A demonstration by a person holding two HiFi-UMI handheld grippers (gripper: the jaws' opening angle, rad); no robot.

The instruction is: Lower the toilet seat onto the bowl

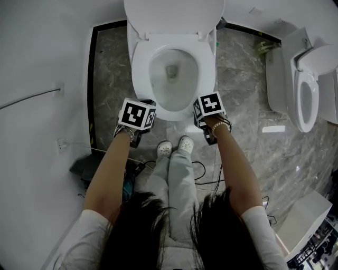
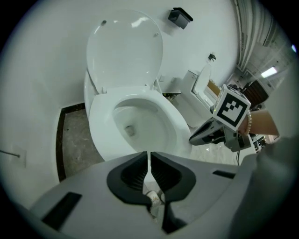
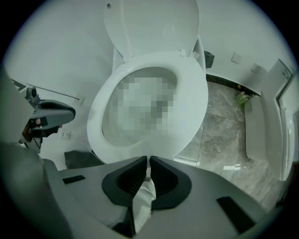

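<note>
Toilet seat (image 1: 138, 71): white ring, lying flat on the bowl (image 1: 174, 108); lid (image 1: 174, 13) upright against the wall behind. Left gripper (image 2: 149, 158): just off the bowl's front left, jaws drawn almost together with only a slit between them, nothing gripped. Right gripper (image 3: 148, 161): just off the front right, jaws likewise nearly closed and empty. Step: lowering appears complete, with both tools clear of the seat. Next move: probably none beyond checking that the ring sits square on the rim, then drawing both grippers back.
</note>
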